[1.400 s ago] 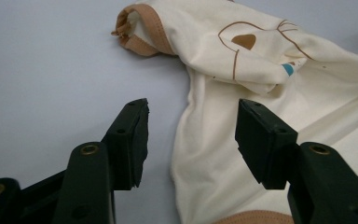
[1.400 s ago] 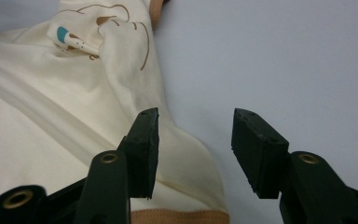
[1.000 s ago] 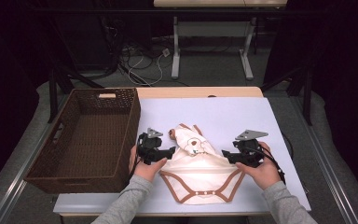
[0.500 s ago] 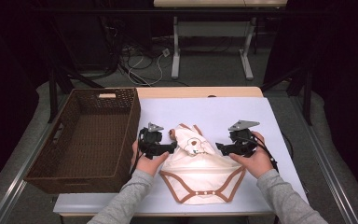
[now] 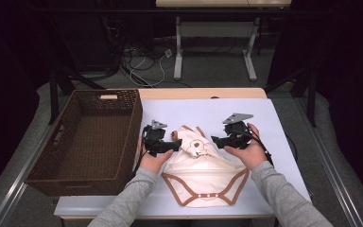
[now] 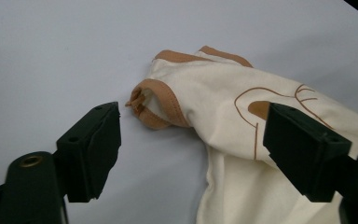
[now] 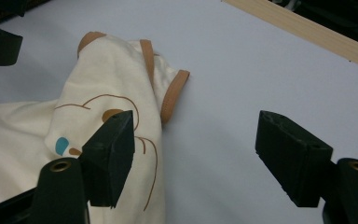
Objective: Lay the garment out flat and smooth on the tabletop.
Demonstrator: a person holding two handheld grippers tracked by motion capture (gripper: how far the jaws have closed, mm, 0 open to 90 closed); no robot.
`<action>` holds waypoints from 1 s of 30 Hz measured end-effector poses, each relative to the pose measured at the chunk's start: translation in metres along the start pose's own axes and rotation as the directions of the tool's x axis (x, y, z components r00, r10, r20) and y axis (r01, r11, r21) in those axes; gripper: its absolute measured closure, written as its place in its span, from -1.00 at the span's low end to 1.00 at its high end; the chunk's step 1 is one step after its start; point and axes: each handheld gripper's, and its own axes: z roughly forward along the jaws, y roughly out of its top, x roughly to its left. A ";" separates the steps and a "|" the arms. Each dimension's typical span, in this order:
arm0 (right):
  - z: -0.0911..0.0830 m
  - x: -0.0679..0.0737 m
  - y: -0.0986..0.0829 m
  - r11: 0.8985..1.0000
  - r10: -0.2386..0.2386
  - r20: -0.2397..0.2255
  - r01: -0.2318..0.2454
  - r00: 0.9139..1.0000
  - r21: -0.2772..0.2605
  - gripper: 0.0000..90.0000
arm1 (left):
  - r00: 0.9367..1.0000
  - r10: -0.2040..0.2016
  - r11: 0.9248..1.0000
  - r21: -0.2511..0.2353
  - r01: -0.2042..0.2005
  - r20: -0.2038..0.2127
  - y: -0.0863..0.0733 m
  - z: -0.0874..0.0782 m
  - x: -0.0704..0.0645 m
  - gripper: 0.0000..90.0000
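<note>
A cream cotton bodysuit (image 5: 201, 172) with tan trim lies folded on the pale table (image 5: 274, 123), just right of a dark woven basket (image 5: 92, 137). The left gripper (image 5: 172, 146) and right gripper (image 5: 216, 140), on either side of the bodysuit's upper end, hold their 2 black jaws apart, gripping nothing. The bodysuit's printed brown drawing is creased and hard to read.

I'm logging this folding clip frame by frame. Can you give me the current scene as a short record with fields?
garment: cream baby bodysuit with brown trim, flat on the table, upper part folded inward
surface: pale blue table top
container: brown wicker basket, left of the garment
left gripper: open, beside the garment's left edge
right gripper: open, at its right edge
</note>
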 end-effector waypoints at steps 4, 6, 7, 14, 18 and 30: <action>0.007 0.001 0.004 1.000 0.028 -0.003 -0.028 1.000 -0.009 -0.47 | 1.000 -0.021 1.000 -0.001 0.021 0.003 0.001 0.004 0.002 -0.64; 0.011 0.002 0.006 0.999 0.044 -0.001 -0.044 0.999 -0.023 -0.48 | 1.000 -0.031 1.000 0.002 0.031 0.004 0.001 0.006 0.003 -0.65; 0.013 0.003 0.006 0.999 0.040 0.009 -0.040 0.999 -0.020 -0.49 | 1.000 -0.030 1.000 0.005 0.030 0.003 0.001 0.007 0.004 -0.65; 0.029 0.010 0.012 0.999 0.037 0.007 -0.037 0.999 0.015 -0.41 | 1.000 -0.026 1.000 -0.006 0.026 0.002 0.001 0.011 0.006 -0.65; 0.040 0.015 0.013 0.999 0.042 -0.014 -0.042 0.999 0.005 -0.25 | 1.000 -0.016 1.000 -0.004 0.016 -0.004 0.002 0.014 0.008 -0.64; 0.067 0.015 0.011 0.998 0.042 0.008 -0.042 0.999 -0.037 -0.17 | 0.999 0.002 1.000 -0.006 -0.002 -0.042 0.002 0.021 0.011 -0.49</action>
